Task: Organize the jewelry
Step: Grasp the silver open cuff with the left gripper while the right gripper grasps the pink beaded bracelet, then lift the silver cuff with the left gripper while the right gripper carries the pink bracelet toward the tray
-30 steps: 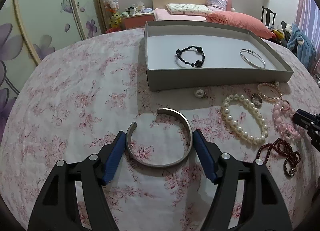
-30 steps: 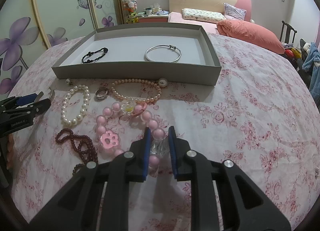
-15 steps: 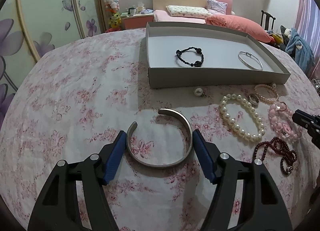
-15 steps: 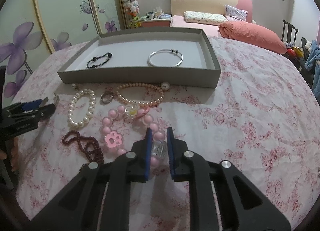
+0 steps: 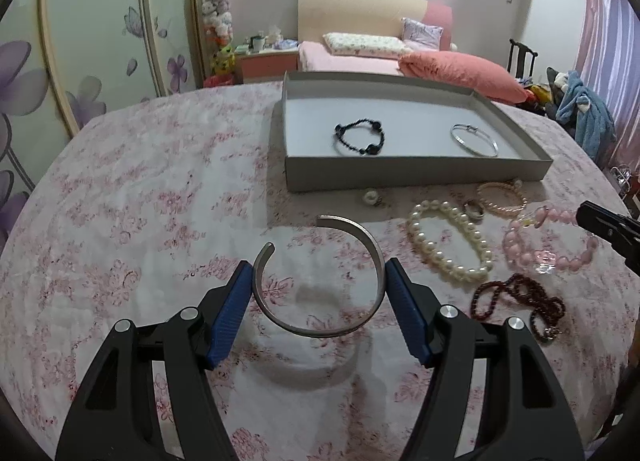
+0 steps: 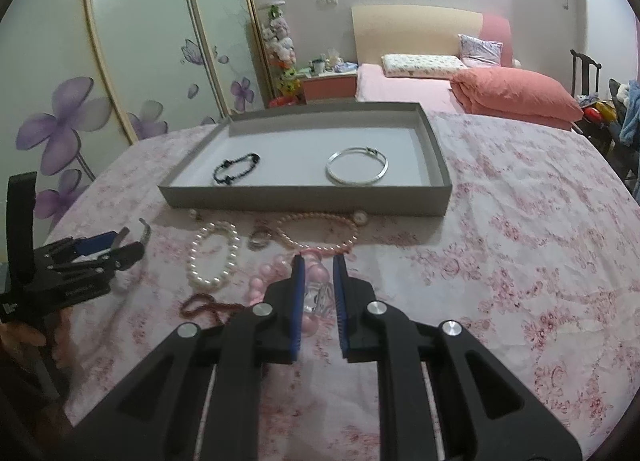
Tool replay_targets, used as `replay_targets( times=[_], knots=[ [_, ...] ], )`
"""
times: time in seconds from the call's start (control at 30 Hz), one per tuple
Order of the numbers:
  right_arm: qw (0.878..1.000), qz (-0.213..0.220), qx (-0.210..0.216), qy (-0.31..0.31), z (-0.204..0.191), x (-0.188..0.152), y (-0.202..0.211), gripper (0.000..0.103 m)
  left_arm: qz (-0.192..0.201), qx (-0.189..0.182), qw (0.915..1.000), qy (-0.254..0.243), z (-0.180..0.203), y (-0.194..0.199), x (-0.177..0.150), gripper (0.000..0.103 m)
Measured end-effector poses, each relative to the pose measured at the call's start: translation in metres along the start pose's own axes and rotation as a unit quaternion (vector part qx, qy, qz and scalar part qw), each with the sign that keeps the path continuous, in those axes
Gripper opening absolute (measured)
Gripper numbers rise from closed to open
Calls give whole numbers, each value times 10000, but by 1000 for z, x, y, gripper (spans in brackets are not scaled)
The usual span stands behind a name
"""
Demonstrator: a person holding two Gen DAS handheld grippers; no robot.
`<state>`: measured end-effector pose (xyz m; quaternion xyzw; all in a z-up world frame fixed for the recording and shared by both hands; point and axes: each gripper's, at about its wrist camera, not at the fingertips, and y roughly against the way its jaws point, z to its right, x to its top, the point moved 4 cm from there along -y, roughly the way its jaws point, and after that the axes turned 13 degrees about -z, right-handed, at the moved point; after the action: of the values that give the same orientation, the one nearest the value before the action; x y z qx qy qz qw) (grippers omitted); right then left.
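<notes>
My left gripper (image 5: 319, 271) is shut on an open silver cuff bangle (image 5: 320, 331) and holds it above the floral cloth; its shadow lies below. My right gripper (image 6: 319, 266) is shut on the pink bead bracelet (image 6: 316, 303) by a clear bead, lifted off the cloth; the bracelet also shows in the left wrist view (image 5: 548, 257). The grey tray (image 5: 412, 173) holds a black bead bracelet (image 5: 360, 137) and a thin silver bangle (image 5: 474, 140).
On the cloth in front of the tray lie a white pearl bracelet (image 5: 450, 247), a ring (image 5: 474, 210), a pink pearl strand (image 5: 502, 197), a dark red bead string (image 5: 520, 301) and a loose pearl (image 5: 370, 196). A bed stands behind the table.
Both grippers have risen. The cuff is lifted off the cloth in the left gripper. The pink bracelet is raised by the right gripper.
</notes>
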<state>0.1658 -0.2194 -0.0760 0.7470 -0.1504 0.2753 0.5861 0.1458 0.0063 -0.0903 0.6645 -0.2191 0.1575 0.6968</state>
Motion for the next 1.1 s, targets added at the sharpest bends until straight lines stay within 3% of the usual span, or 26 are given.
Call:
replay_targets(
  times=[0.53, 0.6, 0.63, 0.83, 0.9, 1.0, 1.1],
  knots=[
    [9980, 520, 202, -313, 1, 8, 27, 14, 594, 75, 9981, -148, 17, 27, 1, 67],
    [9972, 603, 259, -353, 1, 9, 30, 1, 663, 73, 9977, -154, 19, 30, 1, 67],
    [9967, 662, 281, -387, 1, 10, 32, 1, 718, 96, 9972, -165, 21, 32, 1, 67],
    [9991, 336, 50, -257, 3, 8, 18, 2, 760, 97, 9967, -270, 29, 32, 0, 67],
    [9994, 191, -109, -254, 9, 5, 14, 6, 743, 92, 9968, -274, 29, 31, -2, 67],
    [9991, -148, -362, -187, 22, -4, 7, 51, 724, 89, 9970, -249, 27, 29, -2, 67],
    [9969, -475, -608, -164, 36, -11, -4, 51, 713, 104, 9972, -209, 24, 28, -2, 67]
  ],
)
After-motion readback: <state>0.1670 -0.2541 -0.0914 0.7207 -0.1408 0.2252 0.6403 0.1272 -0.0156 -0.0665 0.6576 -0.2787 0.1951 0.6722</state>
